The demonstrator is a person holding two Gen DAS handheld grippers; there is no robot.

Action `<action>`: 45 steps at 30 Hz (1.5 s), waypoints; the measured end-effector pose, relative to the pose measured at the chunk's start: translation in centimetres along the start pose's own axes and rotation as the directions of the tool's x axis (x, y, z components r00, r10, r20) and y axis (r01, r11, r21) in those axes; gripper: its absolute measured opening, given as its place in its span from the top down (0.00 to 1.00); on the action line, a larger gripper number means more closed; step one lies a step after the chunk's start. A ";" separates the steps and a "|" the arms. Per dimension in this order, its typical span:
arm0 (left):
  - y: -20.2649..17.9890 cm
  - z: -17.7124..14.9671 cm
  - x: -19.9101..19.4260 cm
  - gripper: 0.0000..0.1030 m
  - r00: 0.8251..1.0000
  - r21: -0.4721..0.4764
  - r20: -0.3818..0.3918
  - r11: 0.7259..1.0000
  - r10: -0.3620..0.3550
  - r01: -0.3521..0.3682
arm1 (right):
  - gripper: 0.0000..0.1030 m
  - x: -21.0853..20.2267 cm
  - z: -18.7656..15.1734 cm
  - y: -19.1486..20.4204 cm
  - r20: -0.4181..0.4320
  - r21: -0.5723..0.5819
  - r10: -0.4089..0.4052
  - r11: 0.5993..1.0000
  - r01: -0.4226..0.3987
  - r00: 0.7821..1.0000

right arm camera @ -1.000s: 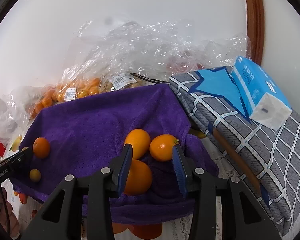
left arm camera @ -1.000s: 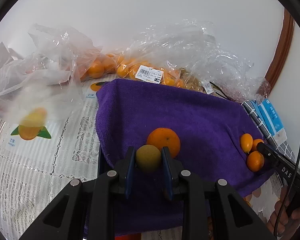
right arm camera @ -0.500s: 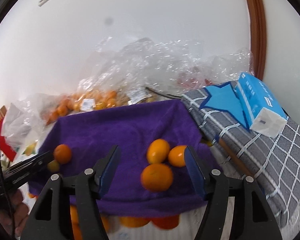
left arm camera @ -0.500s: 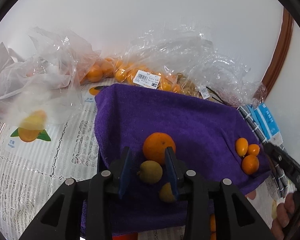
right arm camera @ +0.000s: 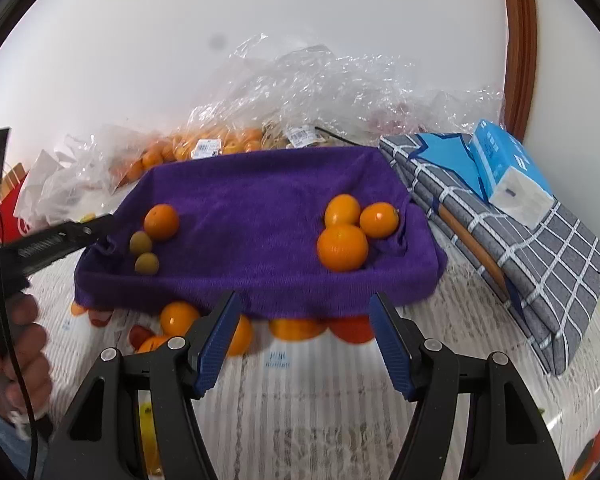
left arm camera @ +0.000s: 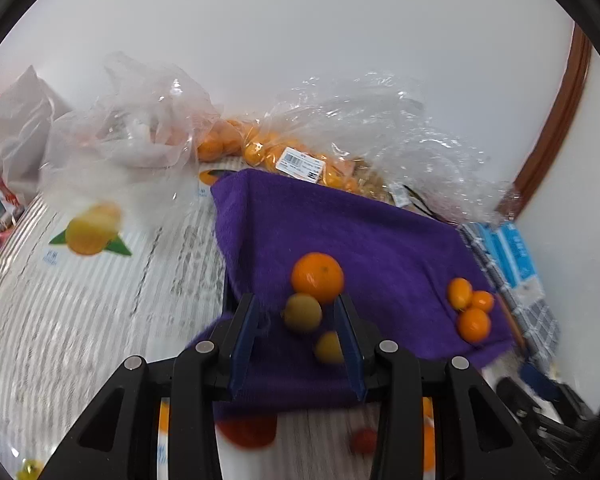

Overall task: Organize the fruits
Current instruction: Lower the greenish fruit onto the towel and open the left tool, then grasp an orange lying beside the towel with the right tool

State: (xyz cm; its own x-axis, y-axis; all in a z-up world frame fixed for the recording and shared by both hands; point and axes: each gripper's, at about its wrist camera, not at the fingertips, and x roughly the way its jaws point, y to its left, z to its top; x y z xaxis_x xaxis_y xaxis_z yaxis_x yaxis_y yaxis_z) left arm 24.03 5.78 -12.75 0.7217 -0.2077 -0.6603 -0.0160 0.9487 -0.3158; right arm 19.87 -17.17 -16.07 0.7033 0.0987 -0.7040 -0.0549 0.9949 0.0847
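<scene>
On the purple towel [left arm camera: 380, 240], two yellow-green fruits [left arm camera: 303, 313] lie untouched between the left gripper's [left arm camera: 296, 332] opening jaws, while the right gripper [right arm camera: 304, 340] gapes empty before three oranges [right arm camera: 342, 247].

You see a purple towel [right arm camera: 260, 200] with bright orange fruits [right arm camera: 342, 246] and two small yellow-green ones [right arm camera: 141, 242]. Beside it lie a grey cloth [right arm camera: 540, 248] with white checks and a blue and white tissue pack [right arm camera: 508, 172].

Purple towel [right arm camera: 260, 208] middle lies free between two fruit clusters.
</scene>
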 end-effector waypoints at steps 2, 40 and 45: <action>0.2 -0.3 -1.1 0.64 0.999 0.026 -0.023 0.999 0.029 -0.028 | 0.36 -0.4 -0.4 0.1 0.005 0.009 0.005 1.000 -0.005 1.000; 5.0 -3.9 -1.7 0.64 0.993 -0.026 -0.121 1.000 -0.005 0.001 | 0.36 2.7 -1.3 0.6 -0.043 0.064 0.100 0.993 -0.098 0.994; 4.8 -3.9 -1.6 0.64 0.993 -0.011 -0.116 1.000 0.004 -0.006 | 0.46 3.7 -1.1 1.1 -0.079 0.085 0.157 0.985 -0.151 0.984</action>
State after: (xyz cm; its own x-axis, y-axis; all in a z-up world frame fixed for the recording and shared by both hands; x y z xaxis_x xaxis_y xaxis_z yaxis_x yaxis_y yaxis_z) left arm 20.09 9.73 -15.85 0.6366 -0.2298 -0.7362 -0.0276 0.9472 -0.3195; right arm 21.61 -15.69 -19.34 0.6279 0.2555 -0.7352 -0.0995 0.9632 0.2497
